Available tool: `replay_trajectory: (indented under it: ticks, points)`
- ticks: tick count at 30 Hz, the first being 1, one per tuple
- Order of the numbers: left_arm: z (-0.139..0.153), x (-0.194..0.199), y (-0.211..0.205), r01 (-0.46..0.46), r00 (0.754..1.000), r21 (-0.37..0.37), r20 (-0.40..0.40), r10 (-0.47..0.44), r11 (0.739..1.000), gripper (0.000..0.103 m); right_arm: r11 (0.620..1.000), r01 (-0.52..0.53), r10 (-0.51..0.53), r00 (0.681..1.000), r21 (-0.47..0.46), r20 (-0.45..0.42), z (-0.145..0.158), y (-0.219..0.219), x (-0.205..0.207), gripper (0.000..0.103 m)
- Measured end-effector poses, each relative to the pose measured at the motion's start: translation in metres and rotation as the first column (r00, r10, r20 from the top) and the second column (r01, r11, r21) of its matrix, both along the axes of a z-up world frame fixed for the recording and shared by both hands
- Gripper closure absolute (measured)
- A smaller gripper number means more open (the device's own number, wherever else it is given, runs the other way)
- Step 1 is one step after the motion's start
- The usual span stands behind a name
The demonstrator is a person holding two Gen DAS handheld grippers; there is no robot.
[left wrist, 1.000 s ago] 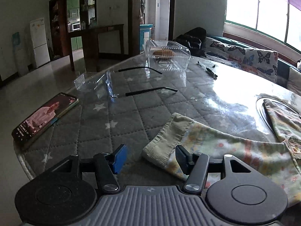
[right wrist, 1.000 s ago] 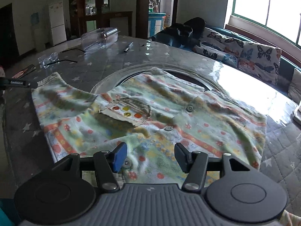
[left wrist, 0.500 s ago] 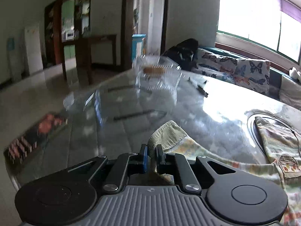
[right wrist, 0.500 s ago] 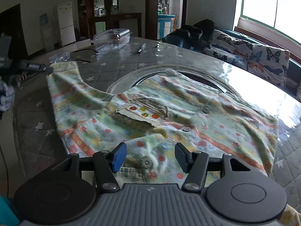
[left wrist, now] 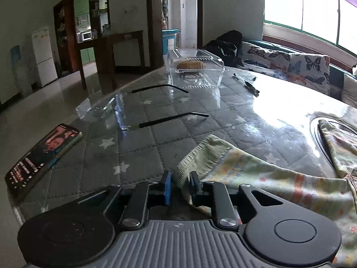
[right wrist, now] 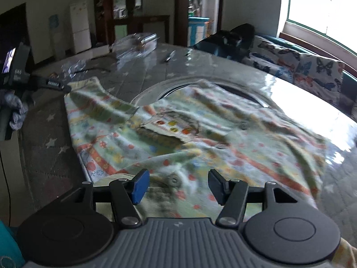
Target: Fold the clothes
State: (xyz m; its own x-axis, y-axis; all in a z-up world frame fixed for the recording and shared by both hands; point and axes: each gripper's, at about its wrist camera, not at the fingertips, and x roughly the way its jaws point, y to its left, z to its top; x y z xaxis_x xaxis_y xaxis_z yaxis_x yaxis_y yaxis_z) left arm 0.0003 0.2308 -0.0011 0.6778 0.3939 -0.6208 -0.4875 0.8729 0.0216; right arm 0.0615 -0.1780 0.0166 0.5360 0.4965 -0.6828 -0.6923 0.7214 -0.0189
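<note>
I'm pinching the shirt's ribbed cuff (left wrist: 202, 156) with my left gripper (left wrist: 180, 186); my right gripper (right wrist: 176, 186) is hovering spread over the hem (right wrist: 169, 178)

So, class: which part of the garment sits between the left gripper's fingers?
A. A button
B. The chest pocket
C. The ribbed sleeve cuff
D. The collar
C: in the left wrist view the left gripper has its fingers close around the ribbed cuff of the sleeve, near the table edge.
</note>
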Motion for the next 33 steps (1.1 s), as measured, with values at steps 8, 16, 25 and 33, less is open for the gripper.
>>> replay_trajectory:
  ticks: [8,16,25,33]
  points:
    - [0.024,-0.003,-0.026,0.067,0.996,-0.011,0.057,-0.067,0.998,0.037,0.967,0.255,-0.256,0.966,0.026,0.029,0.007,-0.081,-0.005,0.043]
    - [0.04,0.006,-0.073,0.214,0.973,-0.007,0.094,-0.212,0.977,0.016,0.809,0.585,-0.586,0.81,0.067,0.0,-0.011,-0.185,-0.016,0.043]
    - [0.034,0.024,-0.125,0.332,0.941,-0.016,0.074,-0.33,0.943,0.011,0.614,0.784,-0.788,0.616,0.098,0.012,-0.026,-0.265,-0.027,0.043]
    - [0.035,0.032,-0.159,0.41,0.91,-0.011,0.072,-0.408,0.912,0.009,0.537,0.836,-0.842,0.54,0.112,0.011,-0.036,-0.289,-0.029,0.044]
